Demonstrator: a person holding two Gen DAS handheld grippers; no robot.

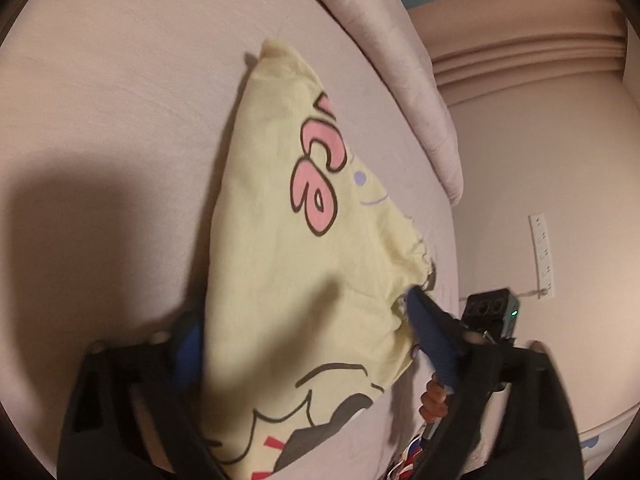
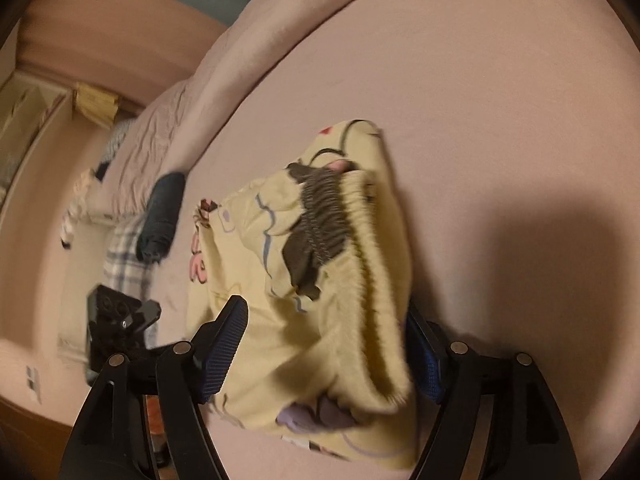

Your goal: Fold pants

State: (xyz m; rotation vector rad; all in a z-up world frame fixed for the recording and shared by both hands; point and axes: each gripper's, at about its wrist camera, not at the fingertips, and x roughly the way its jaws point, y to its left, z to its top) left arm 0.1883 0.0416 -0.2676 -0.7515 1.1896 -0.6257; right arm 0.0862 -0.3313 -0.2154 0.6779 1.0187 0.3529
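The pale yellow printed pants [image 1: 272, 240] lie folded on the pink bed sheet [image 1: 100, 100]. In the left wrist view my left gripper [image 1: 304, 324] is open, its blue-padded fingers [image 1: 430, 332] standing on either side of the fabric's near end. In the right wrist view the pants [image 2: 312, 264] show their gathered elastic waistband with a dark print. My right gripper [image 2: 324, 344] is open wide, and the waistband edge lies between its fingers [image 2: 224, 344].
A pink duvet [image 1: 404, 80] is bunched along the bed's far side. A dark garment [image 2: 162, 212] and a plaid cloth [image 2: 124, 256] lie by the bed edge. A wall socket strip [image 1: 542, 252] and shelving [image 2: 28, 120] stand beyond.
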